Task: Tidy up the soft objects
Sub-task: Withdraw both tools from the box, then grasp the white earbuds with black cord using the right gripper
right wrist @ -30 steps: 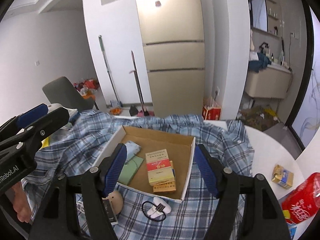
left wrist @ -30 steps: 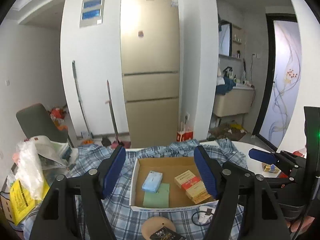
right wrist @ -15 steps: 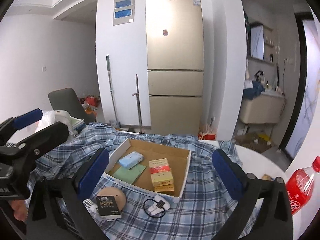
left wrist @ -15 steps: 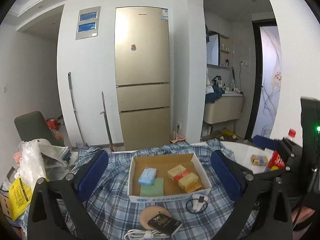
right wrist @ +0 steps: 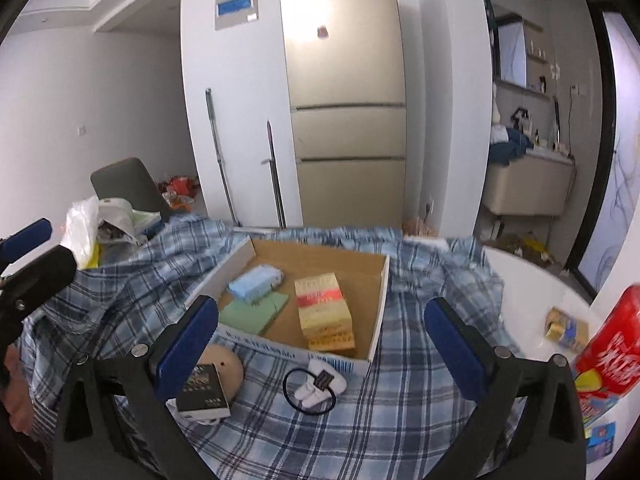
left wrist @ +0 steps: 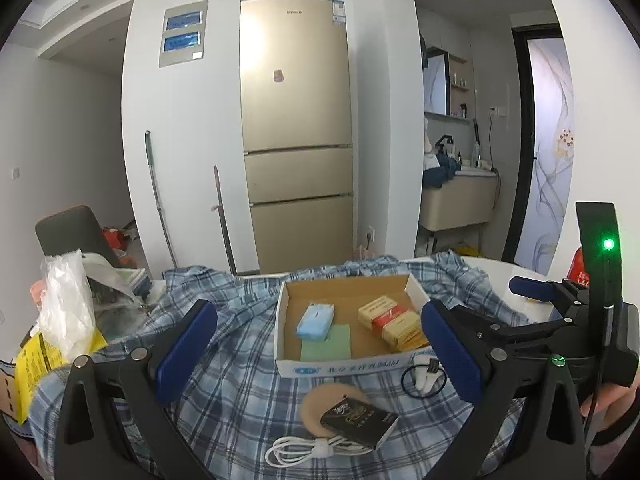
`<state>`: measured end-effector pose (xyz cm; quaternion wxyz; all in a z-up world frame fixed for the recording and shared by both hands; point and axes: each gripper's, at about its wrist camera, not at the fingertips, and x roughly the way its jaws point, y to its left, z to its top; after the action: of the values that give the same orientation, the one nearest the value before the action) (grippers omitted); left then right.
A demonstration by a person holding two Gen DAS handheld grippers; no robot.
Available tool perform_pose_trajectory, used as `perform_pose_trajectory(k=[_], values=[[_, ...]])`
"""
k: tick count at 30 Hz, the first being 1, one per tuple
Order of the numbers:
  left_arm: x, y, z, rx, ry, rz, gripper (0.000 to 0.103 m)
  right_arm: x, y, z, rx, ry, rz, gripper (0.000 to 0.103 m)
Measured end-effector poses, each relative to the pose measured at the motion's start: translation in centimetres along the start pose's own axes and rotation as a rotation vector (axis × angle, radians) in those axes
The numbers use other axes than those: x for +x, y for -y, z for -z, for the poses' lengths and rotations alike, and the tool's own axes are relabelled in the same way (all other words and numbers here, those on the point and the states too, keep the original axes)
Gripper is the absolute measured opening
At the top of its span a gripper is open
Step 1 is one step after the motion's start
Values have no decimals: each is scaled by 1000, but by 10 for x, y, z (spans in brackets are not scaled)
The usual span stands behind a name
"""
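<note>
I hold a gripper in each hand above a table draped in a blue plaid shirt (left wrist: 240,364). My left gripper (left wrist: 318,350) has its blue-padded fingers spread wide apart, holding nothing; my right gripper (right wrist: 322,342) is spread just as wide and also holds nothing. Between the fingers in both views sits a shallow cardboard box (left wrist: 286,320), resting on the shirt. Inside it, a pale blue tissue pack (left wrist: 315,321) lies at the left, partly over a flat green pad (left wrist: 326,344), and a stack of yellow-and-red boxes (right wrist: 323,312) lies at the right. In front of the box, on the shirt, are a round tan puff (left wrist: 320,400) with a small black box (left wrist: 358,420) lying on it, a coiled white cable (left wrist: 308,449), and a white adapter with a black loop (right wrist: 316,390). A crumpled plastic bag (left wrist: 64,300) sits at the far left. At the right, on bare white tabletop, stand a red bottle (right wrist: 608,344) and a small yellow carton (right wrist: 566,328). A gold refrigerator (left wrist: 296,132) stands against the wall behind.
</note>
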<state>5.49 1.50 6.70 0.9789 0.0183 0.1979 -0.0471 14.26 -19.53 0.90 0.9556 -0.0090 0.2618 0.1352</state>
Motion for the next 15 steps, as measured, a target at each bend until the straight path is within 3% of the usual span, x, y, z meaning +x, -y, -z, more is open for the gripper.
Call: perform_pose_trajectory(k=[7,15], values=[[28,-8,28,-45,-52,36,103,23,3,18,-5,-40,-2,103],[48,-7,59,-53,-104,23,103,41,20,34,24,-75,4,103]])
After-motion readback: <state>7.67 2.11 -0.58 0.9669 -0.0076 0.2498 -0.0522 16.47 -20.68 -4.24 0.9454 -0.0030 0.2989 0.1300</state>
